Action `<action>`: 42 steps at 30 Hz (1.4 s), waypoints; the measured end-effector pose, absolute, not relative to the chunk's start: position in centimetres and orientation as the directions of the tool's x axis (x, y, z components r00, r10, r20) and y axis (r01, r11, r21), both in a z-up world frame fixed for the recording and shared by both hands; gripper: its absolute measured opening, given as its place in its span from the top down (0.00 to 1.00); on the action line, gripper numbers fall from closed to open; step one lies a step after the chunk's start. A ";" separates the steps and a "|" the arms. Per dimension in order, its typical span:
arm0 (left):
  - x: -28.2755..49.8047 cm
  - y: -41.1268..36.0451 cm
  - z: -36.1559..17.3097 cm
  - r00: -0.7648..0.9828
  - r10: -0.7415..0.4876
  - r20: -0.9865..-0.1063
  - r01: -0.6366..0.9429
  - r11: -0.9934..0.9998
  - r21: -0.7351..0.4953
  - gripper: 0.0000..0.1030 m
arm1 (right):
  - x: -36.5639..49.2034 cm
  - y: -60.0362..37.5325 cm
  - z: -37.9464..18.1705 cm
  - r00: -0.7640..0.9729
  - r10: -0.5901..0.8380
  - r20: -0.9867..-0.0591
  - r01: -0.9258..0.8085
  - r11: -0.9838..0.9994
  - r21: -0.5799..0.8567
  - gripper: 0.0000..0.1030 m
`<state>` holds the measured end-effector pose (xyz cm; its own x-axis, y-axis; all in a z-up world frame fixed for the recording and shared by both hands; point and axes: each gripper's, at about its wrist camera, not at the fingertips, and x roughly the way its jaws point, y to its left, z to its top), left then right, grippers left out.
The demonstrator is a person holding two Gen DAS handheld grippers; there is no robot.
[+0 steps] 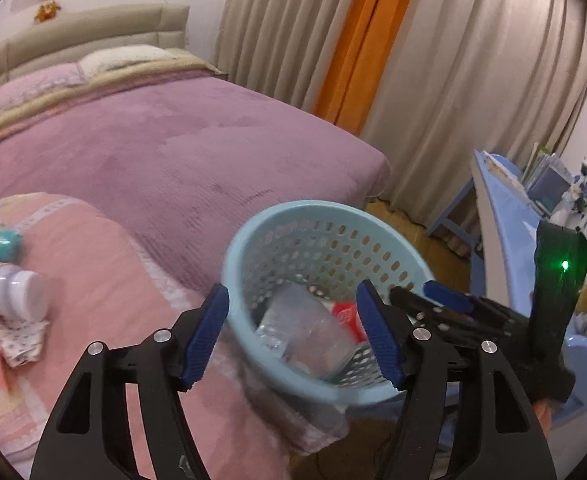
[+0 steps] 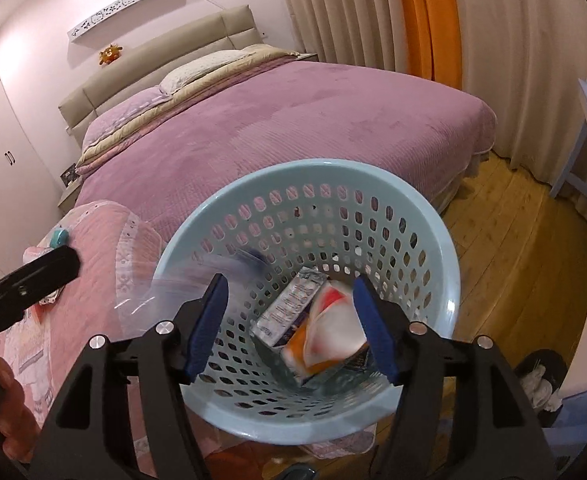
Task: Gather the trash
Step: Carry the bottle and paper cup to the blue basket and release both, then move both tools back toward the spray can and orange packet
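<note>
A light blue perforated basket stands beside the bed's foot. Inside lie a clear plastic wrapper, a silver printed packet and a red, white and orange packet. A blurred clear plastic piece hangs over the basket's left rim. My left gripper is open and empty over the basket. My right gripper is open above the basket's inside; it also shows in the left wrist view. On the pink quilt lie a white-capped bottle, a teal item and crumpled wrappers.
The bed with a purple blanket fills the middle. Beige and orange curtains hang behind. A blue desk with books stands at right, on a wooden floor. White wardrobes are at left.
</note>
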<state>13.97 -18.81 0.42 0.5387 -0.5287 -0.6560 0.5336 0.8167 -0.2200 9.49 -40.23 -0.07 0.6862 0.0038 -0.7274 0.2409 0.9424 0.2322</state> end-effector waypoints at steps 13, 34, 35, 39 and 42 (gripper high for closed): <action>10.1 -10.3 2.3 0.670 -0.476 -0.570 0.389 0.879 -0.276 0.39 | 8.6 -34.9 1.6 0.734 0.096 -0.672 0.076 0.972 0.222 0.41; 12.3 7.4 -0.7 0.769 -0.178 -0.614 0.001 0.961 -0.278 0.39 | 15.3 -17.4 5.3 0.709 0.354 -0.610 -0.351 0.927 0.130 0.41; 12.5 7.7 -1.3 0.768 -0.180 -0.615 -0.001 0.959 -0.283 0.39 | 15.8 -16.7 5.4 0.703 0.368 -0.609 -0.370 0.920 0.129 0.41; 13.0 8.8 -2.8 0.760 -0.188 -0.623 -0.015 0.952 -0.305 0.39 | 18.4 -13.3 5.2 0.680 0.386 -0.624 -0.420 0.902 0.101 0.45; 12.8 10.0 -2.8 0.769 -0.180 -0.614 -0.037 0.946 -0.324 0.39 | 20.5 -11.4 4.9 0.662 0.392 -0.639 -0.434 0.895 0.100 0.46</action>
